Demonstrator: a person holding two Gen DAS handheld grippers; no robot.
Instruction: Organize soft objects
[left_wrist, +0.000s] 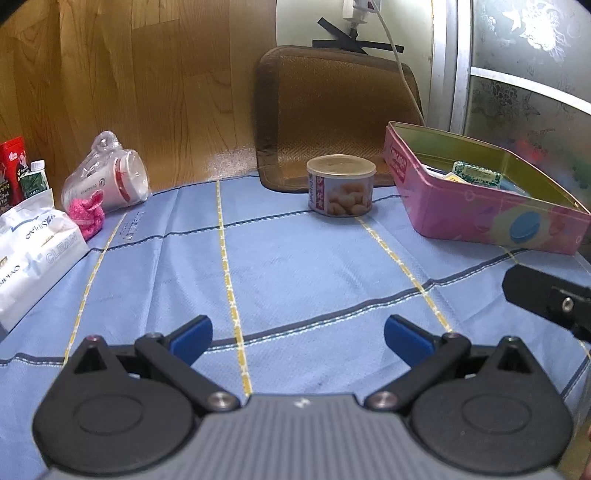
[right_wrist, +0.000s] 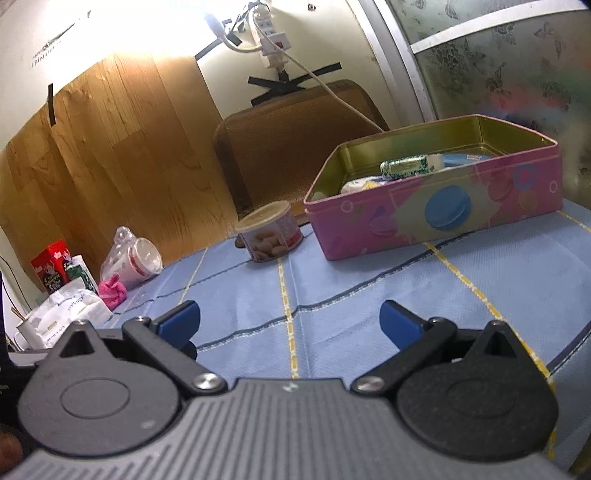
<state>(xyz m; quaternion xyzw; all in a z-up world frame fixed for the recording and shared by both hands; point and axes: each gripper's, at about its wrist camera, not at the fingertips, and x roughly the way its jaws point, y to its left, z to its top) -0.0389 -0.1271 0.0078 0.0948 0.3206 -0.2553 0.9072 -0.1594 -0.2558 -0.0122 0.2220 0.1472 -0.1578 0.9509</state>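
A pink knitted soft item (left_wrist: 88, 216) lies at the table's far left, beside a bagged mug (left_wrist: 110, 181); it also shows in the right wrist view (right_wrist: 112, 290). A white tissue pack (left_wrist: 31, 251) lies left of it, also in the right wrist view (right_wrist: 70, 308). An open pink tin box (left_wrist: 484, 205) with small packets inside stands at the right, also in the right wrist view (right_wrist: 436, 206). My left gripper (left_wrist: 297, 338) is open and empty above the blue cloth. My right gripper (right_wrist: 290, 321) is open and empty, and part of it shows at the left wrist view's right edge (left_wrist: 546, 295).
A round nut can (left_wrist: 340, 184) stands mid-table in front of a brown cushion (left_wrist: 332, 110). Red and green packets (left_wrist: 14, 173) stand at the far left against the wood-panelled wall. A white cable (left_wrist: 399, 55) hangs from a power strip. The blue cloth (left_wrist: 295, 258) covers the table.
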